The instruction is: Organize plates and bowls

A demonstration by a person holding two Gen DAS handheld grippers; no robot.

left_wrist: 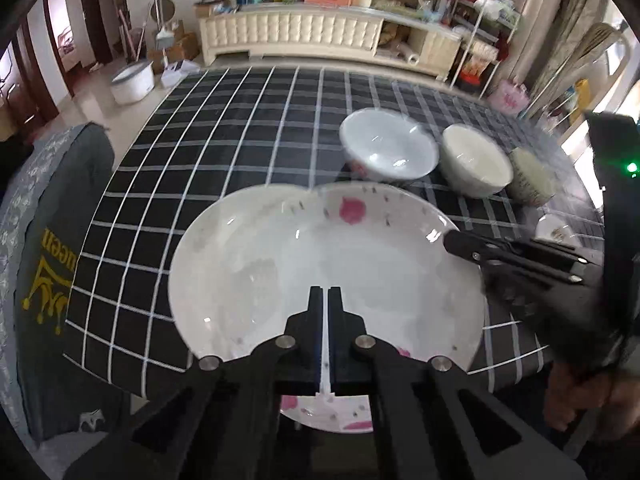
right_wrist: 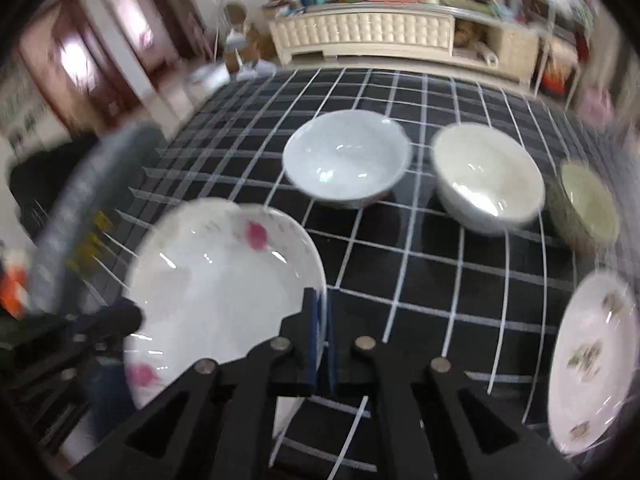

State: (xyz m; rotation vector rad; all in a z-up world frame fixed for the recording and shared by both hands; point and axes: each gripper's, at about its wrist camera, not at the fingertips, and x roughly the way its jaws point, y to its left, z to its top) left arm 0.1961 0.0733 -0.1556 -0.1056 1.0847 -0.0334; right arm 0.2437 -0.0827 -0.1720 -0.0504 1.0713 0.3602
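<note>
A white plate with pink flowers [left_wrist: 320,280] is held above the black checked tablecloth [left_wrist: 224,152]. My left gripper [left_wrist: 325,292] is shut on its near rim. My right gripper [right_wrist: 320,300] is shut on its right rim [right_wrist: 224,280], and shows in the left wrist view [left_wrist: 452,240] at the plate's right edge. Behind stand a bluish-white bowl [right_wrist: 346,158], a cream bowl [right_wrist: 488,178] and a small greenish bowl [right_wrist: 588,204]. A second plate with green motifs [right_wrist: 592,360] lies at the right.
A chair with a grey cover [left_wrist: 52,260] stands left of the table. A white cabinet [left_wrist: 320,32] with clutter is behind the table. A white pot [left_wrist: 132,80] sits on the floor.
</note>
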